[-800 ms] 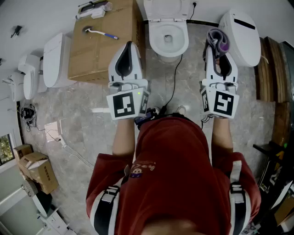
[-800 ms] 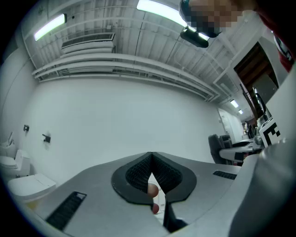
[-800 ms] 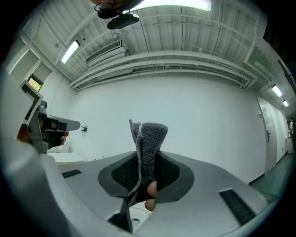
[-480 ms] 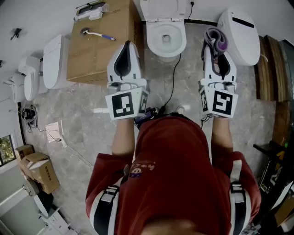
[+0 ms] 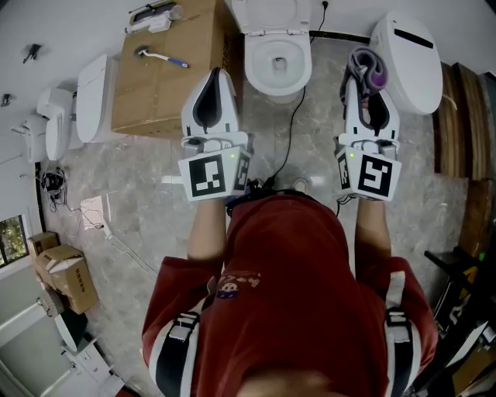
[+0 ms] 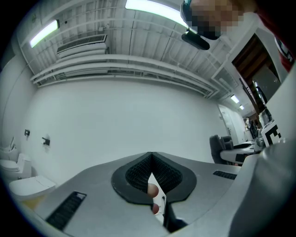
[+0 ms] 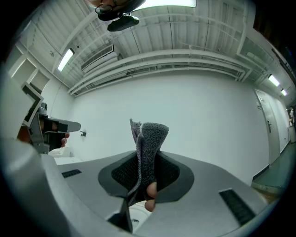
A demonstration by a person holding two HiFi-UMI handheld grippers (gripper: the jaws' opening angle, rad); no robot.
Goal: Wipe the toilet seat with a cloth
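Cloth [image 7: 150, 139] pinched in right gripper [image 7: 144, 161]; left gripper [image 6: 151, 157] closed, apparently empty.

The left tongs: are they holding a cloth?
No, the left tongs are shut on nothing; the grey cloth is pinched in the right tongs.

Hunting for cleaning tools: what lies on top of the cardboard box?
On the cardboard box lies a white brush with a blue handle. At its far edge sit white and dark items, too small to identify. Whatever is inside the box cannot be seen.
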